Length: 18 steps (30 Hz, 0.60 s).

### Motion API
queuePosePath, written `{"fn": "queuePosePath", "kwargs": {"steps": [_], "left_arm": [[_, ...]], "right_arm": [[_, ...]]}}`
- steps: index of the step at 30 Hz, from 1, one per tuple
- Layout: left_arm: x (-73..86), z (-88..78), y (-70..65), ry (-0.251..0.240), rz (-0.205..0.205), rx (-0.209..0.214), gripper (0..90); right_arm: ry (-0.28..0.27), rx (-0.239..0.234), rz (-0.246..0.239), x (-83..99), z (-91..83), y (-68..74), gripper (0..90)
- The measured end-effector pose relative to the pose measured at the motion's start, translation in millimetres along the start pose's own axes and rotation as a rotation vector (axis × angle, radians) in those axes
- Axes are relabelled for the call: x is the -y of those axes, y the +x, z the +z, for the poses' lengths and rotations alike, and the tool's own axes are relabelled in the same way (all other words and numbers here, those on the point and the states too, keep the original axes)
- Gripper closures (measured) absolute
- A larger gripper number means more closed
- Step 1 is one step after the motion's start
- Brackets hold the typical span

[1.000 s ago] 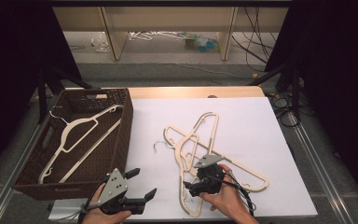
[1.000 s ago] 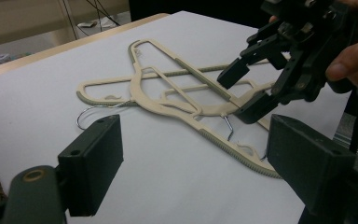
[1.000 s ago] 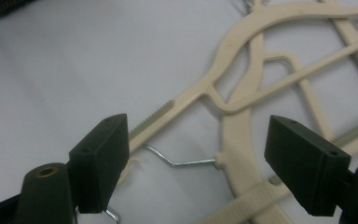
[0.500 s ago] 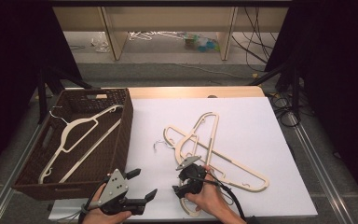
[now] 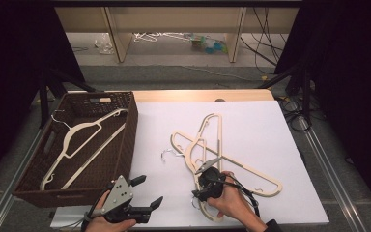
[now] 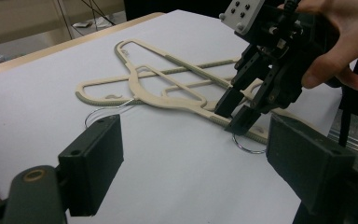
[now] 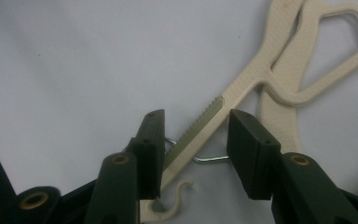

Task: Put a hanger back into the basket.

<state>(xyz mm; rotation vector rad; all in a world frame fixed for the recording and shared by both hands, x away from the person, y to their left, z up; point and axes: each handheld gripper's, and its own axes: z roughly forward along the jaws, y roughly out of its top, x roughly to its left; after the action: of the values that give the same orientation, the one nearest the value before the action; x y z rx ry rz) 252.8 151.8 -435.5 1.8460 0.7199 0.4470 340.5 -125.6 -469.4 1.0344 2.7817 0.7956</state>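
White sheeting covers the counter (image 5: 270, 125), with a floor, wooden legs and loose cables beyond its far edge at twelve o'clock. At nine o'clock on the counter sits a dark wicker basket (image 5: 125, 140) holding one cream hanger (image 5: 79, 140) that lies slantwise across its floor. Near the middle of the sheet, toward five o'clock, lies a heap of cream plastic hangers (image 5: 212, 145), crossed over one another, their wire hooks resting on the white surface.

Over the heap's near end, the right claw (image 5: 207, 179) points down at the ridged shoulder tip of the nearest hanger (image 7: 200, 126). Its jaws have just been closing; in the right gripper view the ridged arm runs between the two pads, lying against the left one while a gap remains beside the right one, so the claw is not clenched on it. A wire hook (image 7: 209, 159) passes just under the arm there.

At seven o'clock the left claw (image 5: 147, 193) hovers over bare sheet beside the basket's near corner, jaws spread wide and grasping nothing.
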Motion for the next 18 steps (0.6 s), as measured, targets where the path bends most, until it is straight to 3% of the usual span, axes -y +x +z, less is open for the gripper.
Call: {"fn": "queuePosePath", "kwargs": {"steps": [3,7,12,15,18], "left_arm": [[0.6,1.2,-0.3,0.003,0.003,0.004,19.1],[0.4,2.1,-2.2,0.017,0.014,0.004,19.3],[0.9,2.4,-3.0,0.017,0.018,0.013,19.5],[1.1,1.6,-1.9,0.019,0.013,0.010,19.5],[1.3,1.5,-1.6,0.021,0.013,0.010,19.6]], "right_arm": [[0.007,0.000,0.038,-1.9,1.6,-0.9,56.0],[0.013,0.039,0.010,-6.5,5.2,4.5,54.7],[0.032,0.052,-0.007,-5.9,1.0,4.1,62.1],[0.038,0.043,-0.015,-2.8,-5.5,-1.4,69.5],[0.070,0.039,-0.026,3.1,-11.2,-6.6,71.3]]}}
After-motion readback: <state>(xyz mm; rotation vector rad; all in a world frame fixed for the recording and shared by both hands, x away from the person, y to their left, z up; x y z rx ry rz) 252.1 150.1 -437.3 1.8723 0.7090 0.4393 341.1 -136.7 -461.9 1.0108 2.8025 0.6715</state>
